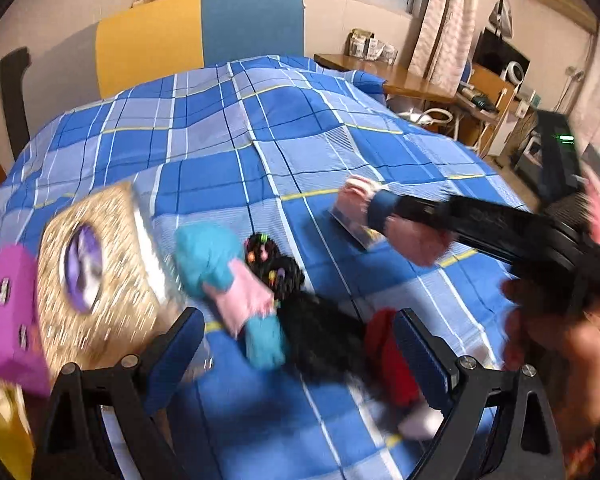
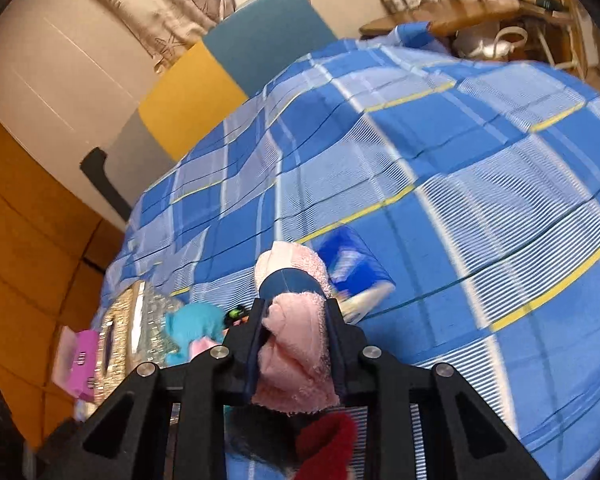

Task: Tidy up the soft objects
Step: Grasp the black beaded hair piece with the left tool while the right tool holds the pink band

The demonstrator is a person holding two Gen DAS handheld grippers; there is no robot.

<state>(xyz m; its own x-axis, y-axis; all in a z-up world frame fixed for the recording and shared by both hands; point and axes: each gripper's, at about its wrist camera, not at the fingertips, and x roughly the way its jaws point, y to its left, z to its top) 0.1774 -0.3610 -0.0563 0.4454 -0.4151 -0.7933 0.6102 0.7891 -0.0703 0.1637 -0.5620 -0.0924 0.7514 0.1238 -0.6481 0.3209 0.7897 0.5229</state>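
Right gripper point(image 2: 296, 312) clamps a fluffy pink cloth point(image 2: 296, 356); left gripper point(image 1: 296, 344) jaws wide, holding nothing.
Cloth hangs above the checked bedsheet point(image 1: 260, 128); teal-and-pink plush point(image 1: 224, 276) and black fuzzy item point(image 1: 320, 336) lie beside the glittery gold box point(image 1: 96, 276).

2 grippers point(image 1: 298, 354) point(image 2: 296, 320), 1 pink cloth point(image 2: 296, 364), 1 gold box point(image 1: 96, 276), 1 purple box point(image 1: 10, 312)

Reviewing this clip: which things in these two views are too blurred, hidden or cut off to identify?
- Black item, left wrist view: motion blur; type unclear.
- Red item, left wrist view: partly behind the left gripper finger.
- Blue package, right wrist view: blurred, partly hidden by pink cloth in the right gripper.
- Purple box, left wrist view: cut off at the left edge.
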